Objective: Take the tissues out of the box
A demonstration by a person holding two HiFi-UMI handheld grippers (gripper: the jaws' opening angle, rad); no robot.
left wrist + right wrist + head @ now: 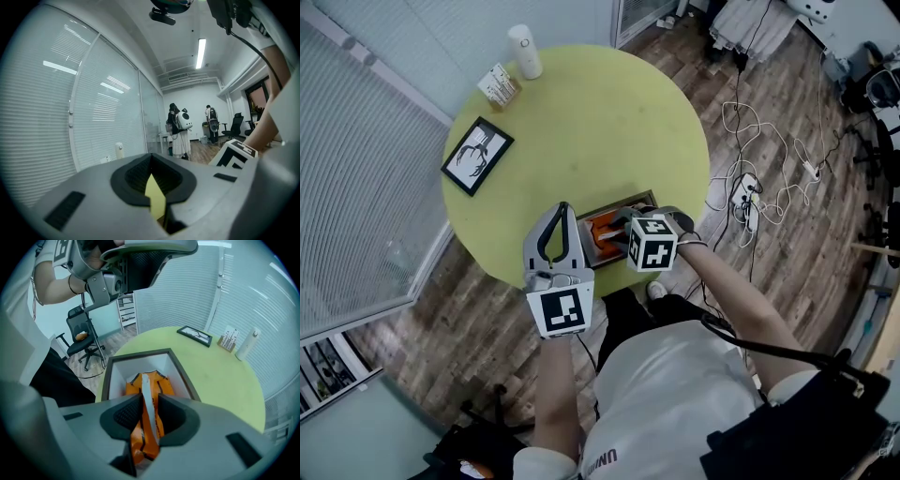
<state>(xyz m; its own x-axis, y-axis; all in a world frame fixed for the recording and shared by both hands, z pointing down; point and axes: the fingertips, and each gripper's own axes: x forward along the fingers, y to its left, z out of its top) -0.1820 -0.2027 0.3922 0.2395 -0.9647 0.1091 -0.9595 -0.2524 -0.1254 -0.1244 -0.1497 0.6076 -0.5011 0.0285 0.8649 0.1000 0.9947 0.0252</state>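
An open grey box (pixel 610 207) with white inner walls (pixel 140 354) sits near the front edge of the round yellow table (pixel 609 122). Inside it lies an orange tissue pack (pixel 602 233) (pixel 164 388) with a white strip along its top. My right gripper (pixel 619 231) (pixel 149 413) reaches into the box from the right, its pads closed on the pack around the white strip. My left gripper (pixel 562 210) (pixel 151 161) hovers just left of the box over the table edge, shut with nothing in it; only a sliver of yellow table shows between its jaws.
At the table's far left lie a black picture frame (pixel 476 156) (pixel 194 334), a small card box (pixel 499 85) and a white cylinder (pixel 525 51) (pixel 247 344). Cables and a power strip (pixel 748 197) trail on the wooden floor to the right. An office chair (pixel 82 333) stands beside the table.
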